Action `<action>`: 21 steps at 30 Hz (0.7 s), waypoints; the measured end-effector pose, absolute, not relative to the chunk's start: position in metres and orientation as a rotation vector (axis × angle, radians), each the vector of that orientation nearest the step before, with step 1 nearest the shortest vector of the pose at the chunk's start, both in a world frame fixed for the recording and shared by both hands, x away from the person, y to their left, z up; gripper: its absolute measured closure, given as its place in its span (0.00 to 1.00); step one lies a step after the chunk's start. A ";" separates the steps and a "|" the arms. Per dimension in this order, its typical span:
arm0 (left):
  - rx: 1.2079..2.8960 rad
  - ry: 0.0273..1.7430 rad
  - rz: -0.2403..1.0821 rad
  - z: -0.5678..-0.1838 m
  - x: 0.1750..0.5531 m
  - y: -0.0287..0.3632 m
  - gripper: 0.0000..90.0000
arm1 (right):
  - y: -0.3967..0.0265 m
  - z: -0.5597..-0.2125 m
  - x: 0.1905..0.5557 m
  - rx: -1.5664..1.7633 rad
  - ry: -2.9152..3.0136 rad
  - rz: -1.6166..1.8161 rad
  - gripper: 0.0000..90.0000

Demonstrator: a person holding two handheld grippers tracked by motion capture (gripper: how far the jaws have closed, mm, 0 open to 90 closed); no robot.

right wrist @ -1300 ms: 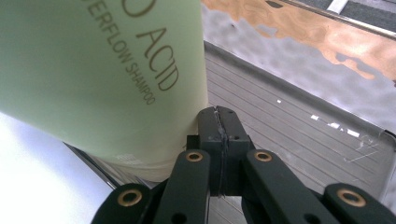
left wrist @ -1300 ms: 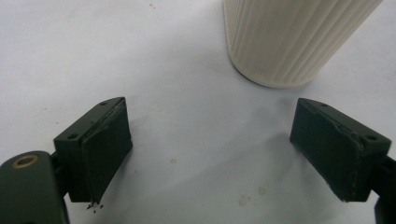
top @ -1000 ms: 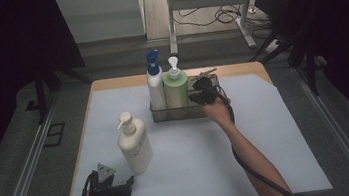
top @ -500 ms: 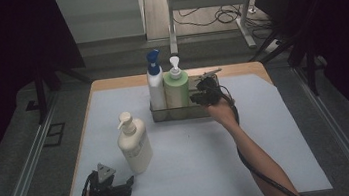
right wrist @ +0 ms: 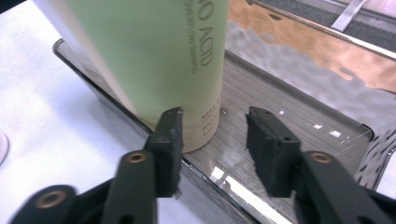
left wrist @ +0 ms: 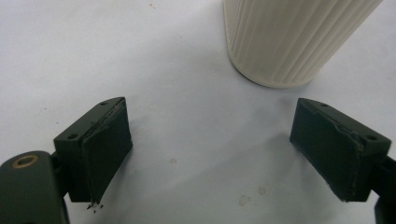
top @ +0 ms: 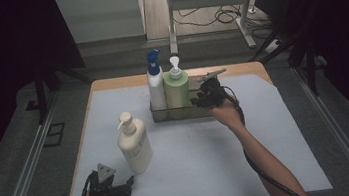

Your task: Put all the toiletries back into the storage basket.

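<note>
A wooden surface (top: 110, 83) seen from above, almost wholly covered by a pale sheet (top: 210, 159); a strip of bare wood shows along the far edge; on the sheet, toward the far middle, stands a shallow metal tray (top: 177, 113); nearer and to the left stands a cream pump bottle (top: 134, 146), upright and well apart from the tray; the sheet is faintly spotted near the cream bottle's ribbed base.
</note>
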State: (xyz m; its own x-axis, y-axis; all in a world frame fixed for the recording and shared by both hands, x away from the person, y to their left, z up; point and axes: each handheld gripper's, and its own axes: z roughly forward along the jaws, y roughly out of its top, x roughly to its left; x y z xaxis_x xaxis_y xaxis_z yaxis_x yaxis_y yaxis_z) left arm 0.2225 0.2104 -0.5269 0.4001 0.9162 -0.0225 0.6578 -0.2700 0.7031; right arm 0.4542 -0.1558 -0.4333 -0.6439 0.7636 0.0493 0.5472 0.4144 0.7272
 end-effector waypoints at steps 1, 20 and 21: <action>2.024 1.338 0.523 -0.527 0.223 0.210 0.13 | -0.156 -0.432 0.453 1.134 2.383 1.065 0.58; 2.022 1.340 0.523 -0.527 0.222 0.210 0.13 | -0.159 -0.414 0.426 1.002 2.425 1.058 0.28; 2.022 1.340 0.524 -0.527 0.222 0.210 0.13 | -0.160 -0.412 0.424 0.995 2.429 1.060 0.26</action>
